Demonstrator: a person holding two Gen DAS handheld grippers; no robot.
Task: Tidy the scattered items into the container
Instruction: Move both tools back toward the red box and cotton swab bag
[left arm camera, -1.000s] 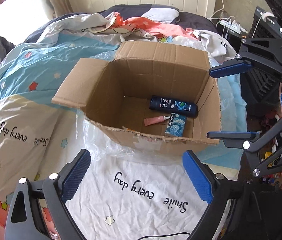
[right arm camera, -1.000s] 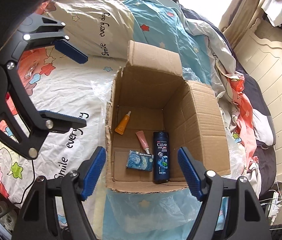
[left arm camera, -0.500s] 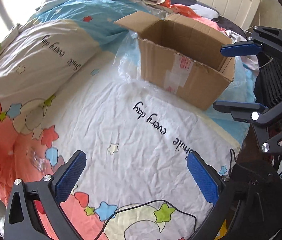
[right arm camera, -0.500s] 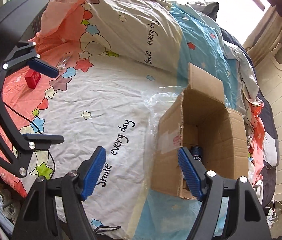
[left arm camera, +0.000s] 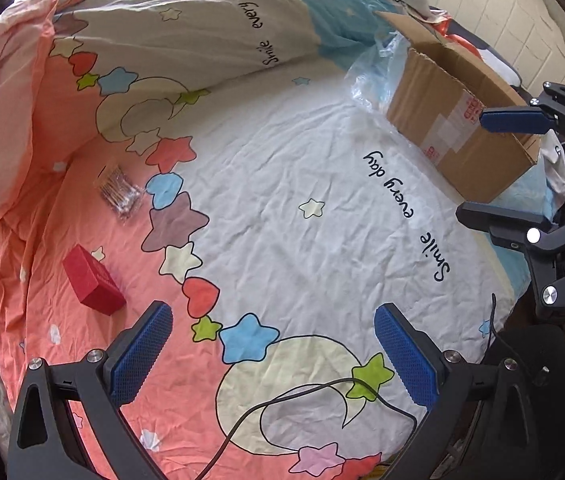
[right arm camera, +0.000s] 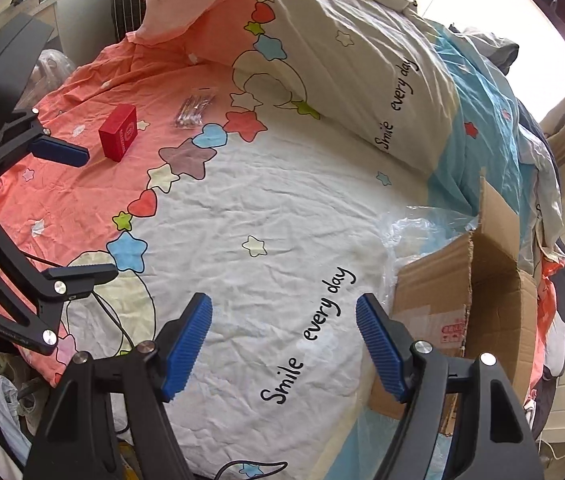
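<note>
An open cardboard box (left arm camera: pixel 458 120) stands on the bed at the right; it also shows in the right wrist view (right arm camera: pixel 482 300), its inside hidden. A small red box (left arm camera: pixel 92 280) lies on the pink part of the bedsheet at the left, also in the right wrist view (right arm camera: pixel 119 131). A clear packet of thin sticks (left arm camera: pixel 119 192) lies beyond it, also in the right wrist view (right arm camera: pixel 193 111). My left gripper (left arm camera: pixel 274 356) is open and empty over the sheet, right of the red box. My right gripper (right arm camera: pixel 284 344) is open and empty, left of the cardboard box.
Clear plastic wrap (right arm camera: pixel 414 232) lies beside the cardboard box. A black cable (left arm camera: pixel 302 396) runs over the sheet's near edge. A folded quilt (left arm camera: pixel 202 20) is heaped at the back. A headboard (left arm camera: pixel 502 8) stands behind the box.
Both grippers have swung left, away from the cardboard box, across the bed. The red box and the packet of sticks have come into view. Both grippers stay open.
</note>
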